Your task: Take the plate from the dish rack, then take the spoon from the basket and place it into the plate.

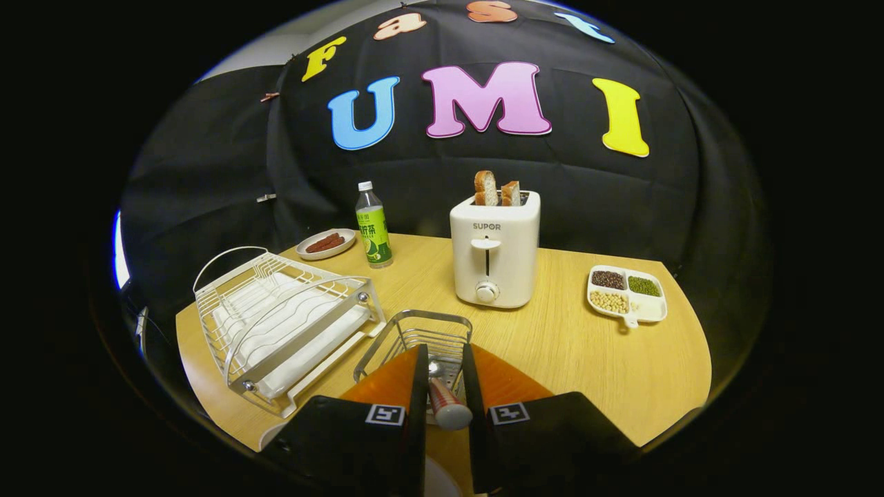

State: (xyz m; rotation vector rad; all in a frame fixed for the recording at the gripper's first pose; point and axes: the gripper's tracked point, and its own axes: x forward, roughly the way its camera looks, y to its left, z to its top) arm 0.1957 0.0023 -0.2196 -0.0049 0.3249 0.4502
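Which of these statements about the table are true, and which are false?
1. The spoon sits between the jaws of the gripper. True.
2. The dish rack holds a plate. False: no plate stands in it.
3. The toaster has bread in its slots. True.
4. The bottle lies on its side. False: it stands upright beside a small dish.
5. The wire basket is just ahead of the jaws. True.

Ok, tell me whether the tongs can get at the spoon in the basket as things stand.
Probably yes: the spoon lies handle-first between the tongs, its head at the wire basket, with nothing blocking. Whether both fingers press it is unclear.
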